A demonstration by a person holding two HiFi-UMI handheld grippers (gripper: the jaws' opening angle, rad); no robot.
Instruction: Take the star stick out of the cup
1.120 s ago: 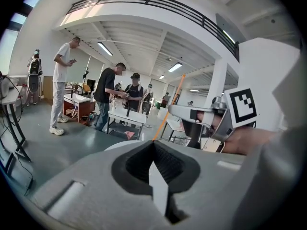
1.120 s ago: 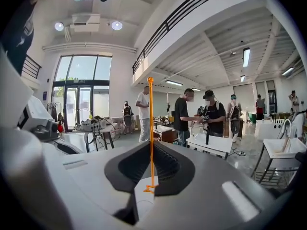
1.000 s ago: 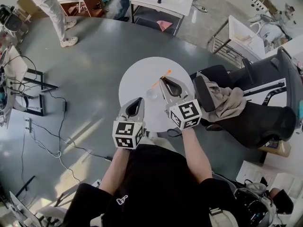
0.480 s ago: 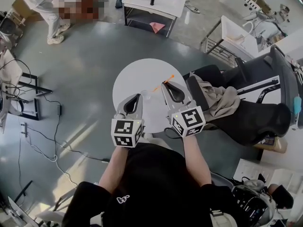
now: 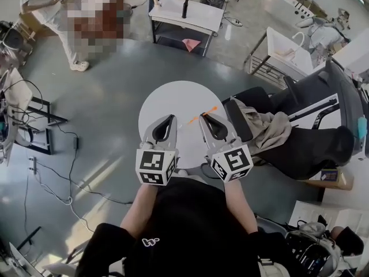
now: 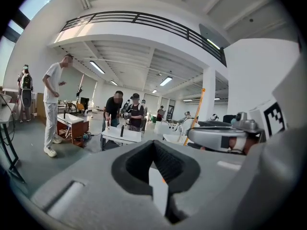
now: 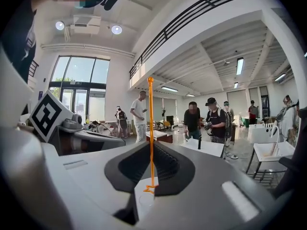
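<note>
The star stick [image 5: 205, 113] is a thin orange rod, and my right gripper [image 5: 203, 116] is shut on it above the white round table [image 5: 173, 94]. In the right gripper view the stick [image 7: 150, 128] stands upright between the jaws of that gripper [image 7: 151, 145], with its small star end at the bottom. My left gripper [image 5: 172, 118] hangs beside it over the table, shut with nothing in it. The left gripper view shows its jaws [image 6: 153, 143] closed, with the stick [image 6: 199, 109] off to the right. I cannot make out the cup in any view.
A black chair with a beige cloth [image 5: 271, 126] stands close to the table's right side. Cables [image 5: 52, 120] run over the grey floor at left. Beyond are a white work table [image 5: 187, 13] and several people.
The cup that stood by the left gripper's tip is no longer visible. Both grippers sit lower in the head view, the right one still holding the stick.
</note>
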